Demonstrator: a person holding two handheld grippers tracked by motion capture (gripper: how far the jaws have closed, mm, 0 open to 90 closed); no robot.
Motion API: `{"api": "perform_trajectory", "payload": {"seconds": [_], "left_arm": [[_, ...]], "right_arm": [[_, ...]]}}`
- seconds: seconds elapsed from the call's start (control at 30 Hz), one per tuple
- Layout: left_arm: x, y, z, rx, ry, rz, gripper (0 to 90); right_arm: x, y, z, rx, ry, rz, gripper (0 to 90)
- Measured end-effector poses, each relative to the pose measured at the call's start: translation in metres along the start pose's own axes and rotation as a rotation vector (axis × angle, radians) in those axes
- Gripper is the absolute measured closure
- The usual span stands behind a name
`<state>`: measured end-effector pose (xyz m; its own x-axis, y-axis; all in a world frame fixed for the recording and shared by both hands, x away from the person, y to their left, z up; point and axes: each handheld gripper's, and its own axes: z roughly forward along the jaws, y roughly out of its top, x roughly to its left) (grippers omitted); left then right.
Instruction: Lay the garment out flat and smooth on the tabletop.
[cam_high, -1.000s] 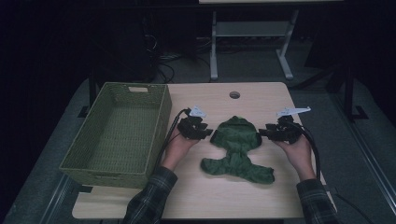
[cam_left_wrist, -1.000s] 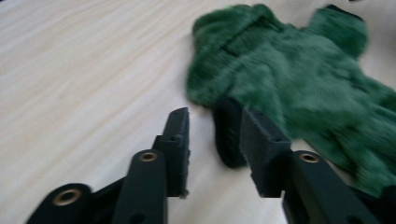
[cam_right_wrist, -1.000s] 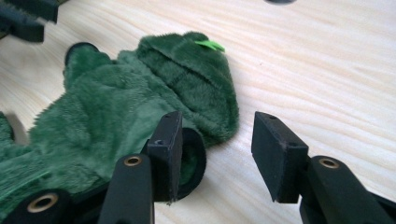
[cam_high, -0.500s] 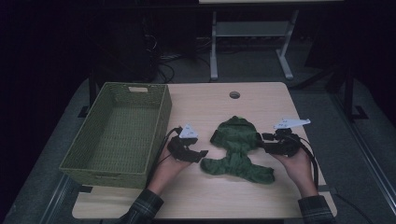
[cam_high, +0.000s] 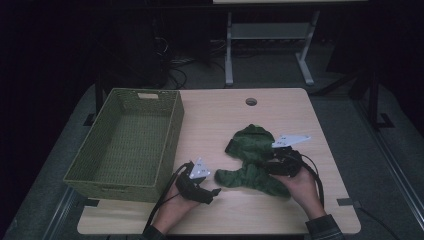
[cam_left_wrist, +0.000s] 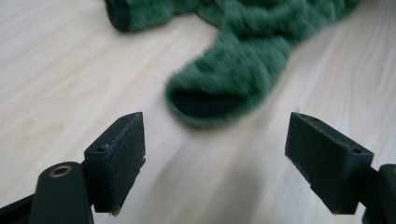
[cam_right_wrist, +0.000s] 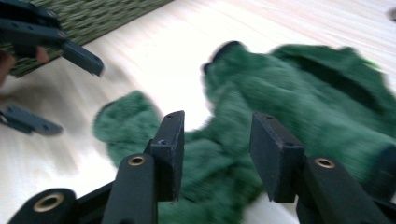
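The green garment is made of a fuzzy, fleecy cloth, matt and soft-napped, as seen in both gripper views. The table is topped with pale wood-grain laminate, smooth with a faint sheen. The basket is woven from coarse olive fibre, rough and matt. The tongs are formed of black matt plastic, with brass-coloured metal rivets.
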<state>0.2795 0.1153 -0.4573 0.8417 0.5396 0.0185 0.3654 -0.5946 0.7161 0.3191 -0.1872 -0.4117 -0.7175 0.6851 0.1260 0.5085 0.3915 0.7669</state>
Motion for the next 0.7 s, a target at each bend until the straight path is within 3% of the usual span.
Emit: {"api": "perform_trajectory", "payload": {"seconds": [0.1,0.27,0.5,0.57,0.63,0.7], "left_arm": [[-0.005,-0.007,-0.001,0.028,0.013,0.016,16.2],[-0.008,-0.019,-0.004,0.041,0.016,0.005,14.2],[-0.009,-0.026,-0.004,0.026,0.011,0.005,12.9],[-0.008,-0.027,-0.003,0.019,0.006,-0.003,12.7],[-0.006,-0.031,-0.003,-0.007,-0.012,-0.013,12.4],[-0.005,-0.032,-0.004,-0.002,-0.017,-0.003,12.5]], "right_arm": [[0.013,0.004,0.007,0.001,0.029,-0.023,60.1],[0.033,0.01,0.019,0.005,0.09,-0.049,68.4],[0.065,0.019,0.042,0.039,0.154,-0.115,72.3],[0.068,0.019,0.045,0.044,0.158,-0.127,72.6],[0.077,0.019,0.056,0.067,0.174,-0.144,72.6],[0.085,0.018,0.068,0.088,0.185,-0.161,72.6]]}}
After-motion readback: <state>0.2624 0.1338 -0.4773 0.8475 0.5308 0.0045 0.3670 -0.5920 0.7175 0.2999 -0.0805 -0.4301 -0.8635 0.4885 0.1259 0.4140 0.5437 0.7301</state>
